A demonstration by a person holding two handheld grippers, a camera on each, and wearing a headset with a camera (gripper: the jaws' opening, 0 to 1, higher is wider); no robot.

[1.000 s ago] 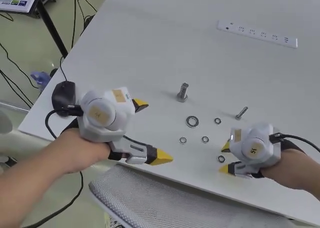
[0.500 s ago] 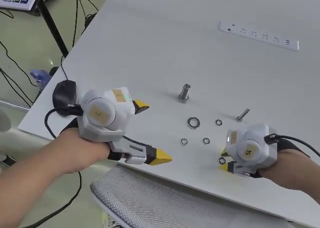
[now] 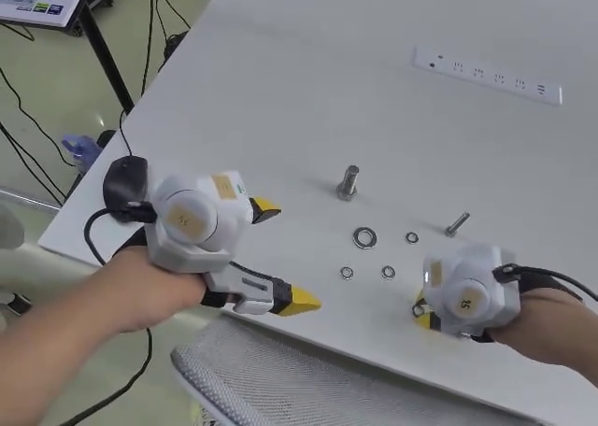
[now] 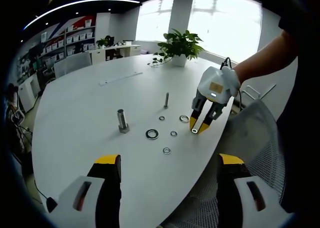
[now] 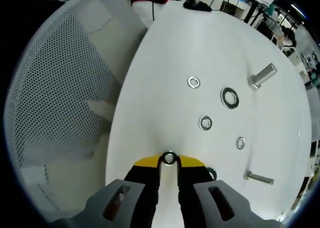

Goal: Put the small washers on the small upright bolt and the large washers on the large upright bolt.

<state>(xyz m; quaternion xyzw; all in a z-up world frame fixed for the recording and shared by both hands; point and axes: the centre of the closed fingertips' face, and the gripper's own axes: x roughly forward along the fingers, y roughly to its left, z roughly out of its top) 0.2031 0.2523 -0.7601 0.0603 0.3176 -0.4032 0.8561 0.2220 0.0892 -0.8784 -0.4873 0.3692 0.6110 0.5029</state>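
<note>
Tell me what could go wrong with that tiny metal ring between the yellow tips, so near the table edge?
The small steel washer is pinched by its rim in the right gripper, close to the white table edge; a slip could drop it onto the grey mesh chair. The small upright bolt stands near that gripper and might get knocked over.

Here's the left gripper (image 3: 280,254): a chunky white rounded shell with a round tan sticker (image 3: 190,213) on its back and a small tan label beside it. Its black jaws are capped with yellow wedge tips, and a black cable (image 3: 93,225) loops off the rear. The right gripper (image 3: 421,312) has the same white shell. Its tan disc (image 3: 464,300) carries a dark printed mark, and a thin black lead (image 3: 551,275) runs back over the wrist.
</note>
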